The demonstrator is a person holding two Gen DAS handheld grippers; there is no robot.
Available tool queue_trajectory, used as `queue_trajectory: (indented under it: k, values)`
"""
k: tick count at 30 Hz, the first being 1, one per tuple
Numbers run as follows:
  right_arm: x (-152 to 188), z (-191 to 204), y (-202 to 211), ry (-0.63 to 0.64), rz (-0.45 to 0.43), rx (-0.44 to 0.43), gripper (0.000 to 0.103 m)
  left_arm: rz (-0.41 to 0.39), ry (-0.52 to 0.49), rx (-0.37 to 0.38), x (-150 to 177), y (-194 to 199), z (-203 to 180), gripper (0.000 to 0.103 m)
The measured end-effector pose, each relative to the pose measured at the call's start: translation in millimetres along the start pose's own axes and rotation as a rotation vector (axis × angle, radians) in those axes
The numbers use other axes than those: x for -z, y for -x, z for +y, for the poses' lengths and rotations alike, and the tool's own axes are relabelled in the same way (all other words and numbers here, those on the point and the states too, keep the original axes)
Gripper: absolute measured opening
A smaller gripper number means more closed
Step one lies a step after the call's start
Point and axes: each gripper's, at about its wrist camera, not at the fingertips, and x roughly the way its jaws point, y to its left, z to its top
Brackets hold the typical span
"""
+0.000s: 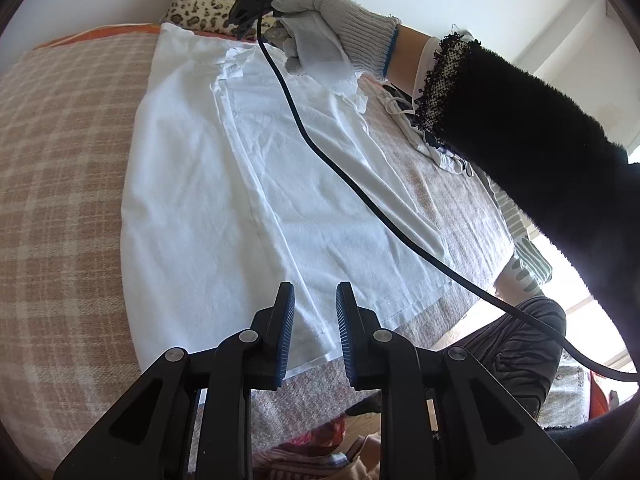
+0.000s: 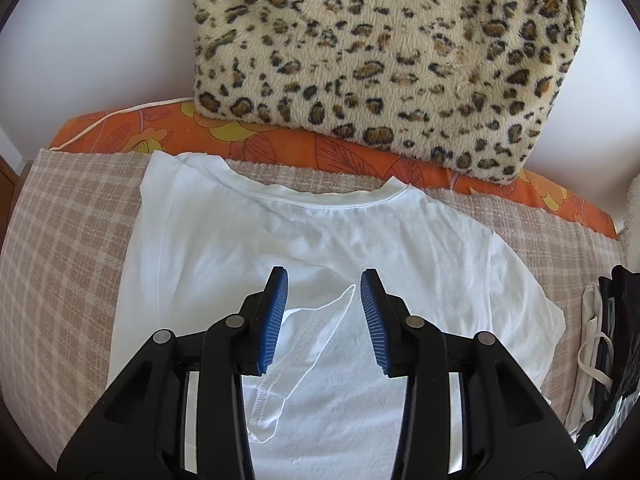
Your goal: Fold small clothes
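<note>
A white T-shirt lies flat on a plaid blanket, its neckline toward the far end. One side is folded inward, and the folded sleeve rests on the body of the shirt. My left gripper hovers over the bottom hem; its jaws stand apart with nothing pressed between them. My right gripper is over the folded sleeve near the collar, jaws apart, pads clear of the cloth. A gloved hand carries it at the shirt's far end.
A leopard-print cushion sits on an orange floral sheet beyond the plaid blanket. Other clothes are piled at the right. A black cable trails across the shirt. A dark furry sleeve reaches in from the right.
</note>
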Motion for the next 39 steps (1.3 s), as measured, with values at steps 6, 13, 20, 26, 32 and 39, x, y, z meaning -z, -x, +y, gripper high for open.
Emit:
queue_trajectory:
  k: [6,13,20,26,32,39]
  values:
    - [16.1,1.6,23.2,0.053,-0.041,-0.103,0.04,-0.077,0.059,-0.061,3.2,32.4,24.9,0.02]
    - [44.0,13.4,39.4,0.061,-0.034,-0.186,0.04,-0.097,0.136,-0.146,13.2,47.6,55.2,0.02]
    - [84.5,2.6,68.2,0.059,-0.053,-0.251,0.04,-0.08,0.149,-0.172,18.7,44.7,58.2,0.024]
    - [120.4,-31.5,98.3,0.005,-0.085,-0.289,0.04,-0.117,0.065,-0.194,13.3,47.2,36.9,0.024]
    - [149.2,-72.1,128.3,-0.055,-0.126,-0.314,0.047,-0.142,0.012,-0.177,9.9,40.3,18.0,0.024]
    - [163.6,-138.1,158.8,-0.163,-0.178,-0.311,0.074,-0.139,-0.101,-0.135,-2.1,21.7,-24.6,0.042]
